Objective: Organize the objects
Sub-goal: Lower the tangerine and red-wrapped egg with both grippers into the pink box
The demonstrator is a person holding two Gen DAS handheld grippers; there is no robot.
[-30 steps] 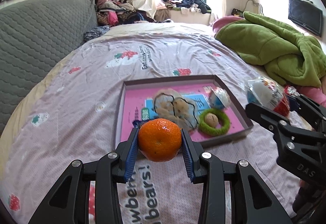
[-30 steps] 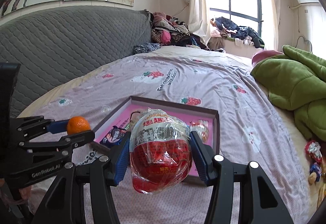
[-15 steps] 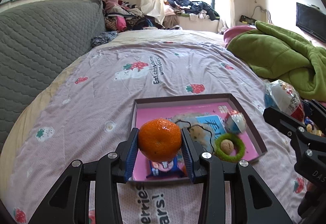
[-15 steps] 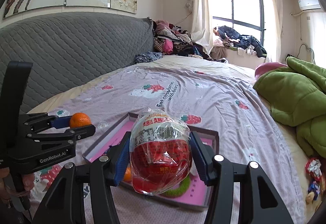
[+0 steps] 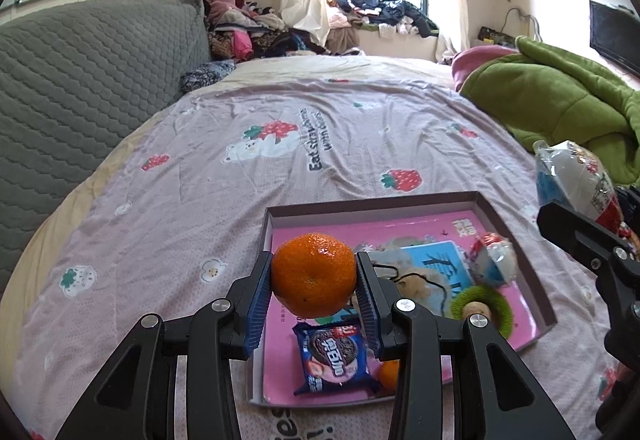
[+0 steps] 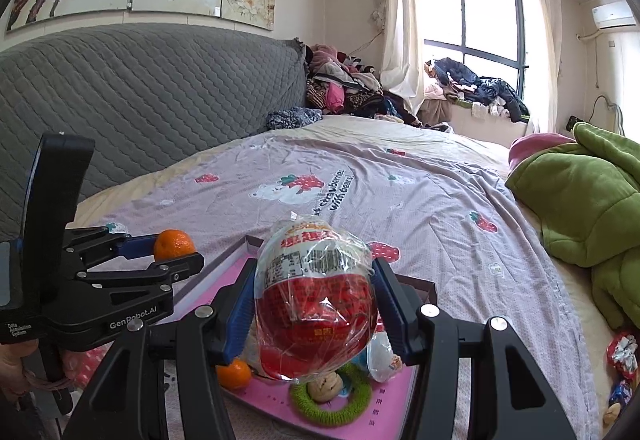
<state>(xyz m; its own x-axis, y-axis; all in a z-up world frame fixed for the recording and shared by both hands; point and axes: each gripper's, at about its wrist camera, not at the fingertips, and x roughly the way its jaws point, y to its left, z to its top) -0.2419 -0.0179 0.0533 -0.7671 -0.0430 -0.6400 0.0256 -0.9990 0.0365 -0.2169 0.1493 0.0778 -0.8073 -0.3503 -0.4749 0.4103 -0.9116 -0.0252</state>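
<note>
Gripping a mandarin (image 5: 313,281) between its blue pads, the left gripper (image 5: 314,290) hangs above the near left part of the pink tray (image 5: 374,208). Inside the tray lie a cookie packet (image 5: 334,358) at 6 o'clock, a second mandarin (image 5: 389,374) just beside it, a green ring (image 5: 482,310) at 4 o'clock and a small wrapped egg (image 5: 493,264) at 3 o'clock. Over the tray's right side, the right gripper (image 6: 316,306) clamps a big wrapped egg (image 6: 316,300). Beneath everything spreads a strawberry-print bedspread (image 5: 240,176).
</note>
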